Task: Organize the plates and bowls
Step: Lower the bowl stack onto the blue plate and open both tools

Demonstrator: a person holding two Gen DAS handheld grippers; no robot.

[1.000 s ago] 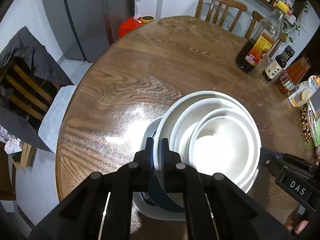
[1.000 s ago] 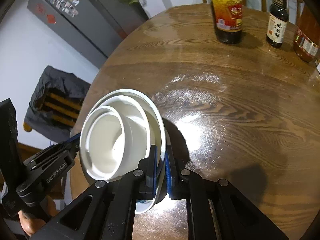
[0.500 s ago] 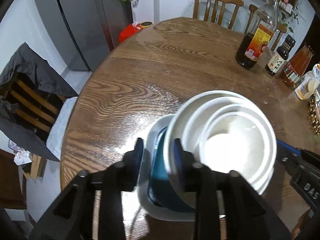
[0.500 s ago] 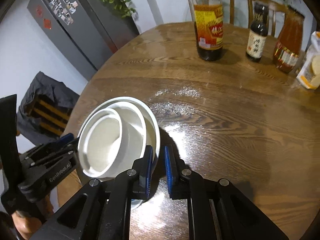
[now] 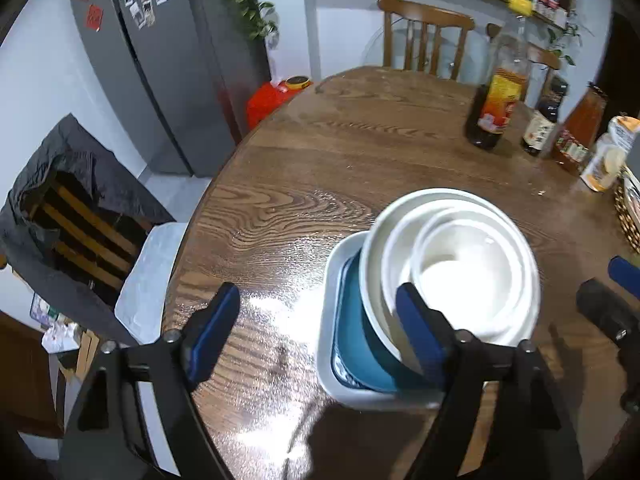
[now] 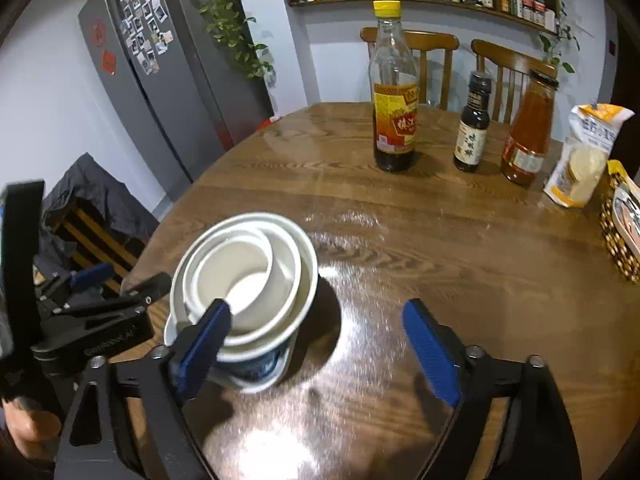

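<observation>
Both claws, left claw (image 5: 316, 326) and right claw (image 6: 316, 342), are being opened wide and drawn back, releasing the nested bowls (image 5: 452, 268) onto the surface (image 5: 360, 160); stacking appears finished.

A tall vinegar bottle (image 6: 394, 120) at the table's twelve o'clock carries a yellow label with red Chinese characters (unreadable at this size); the left gripper's (image 6: 116, 280) white lettering blurs.

Ahead of both sets of jaws the round table (image 6: 460, 240) lies bare and passable up to the bottles (image 6: 394, 120) at its far edge. The nested bowl stack (image 5: 452, 276) blocks the left gripper's right finger (image 5: 416, 328) and the right gripper's left finger (image 6: 204, 336). Wooden chairs (image 6: 412, 46) close the far side.
</observation>
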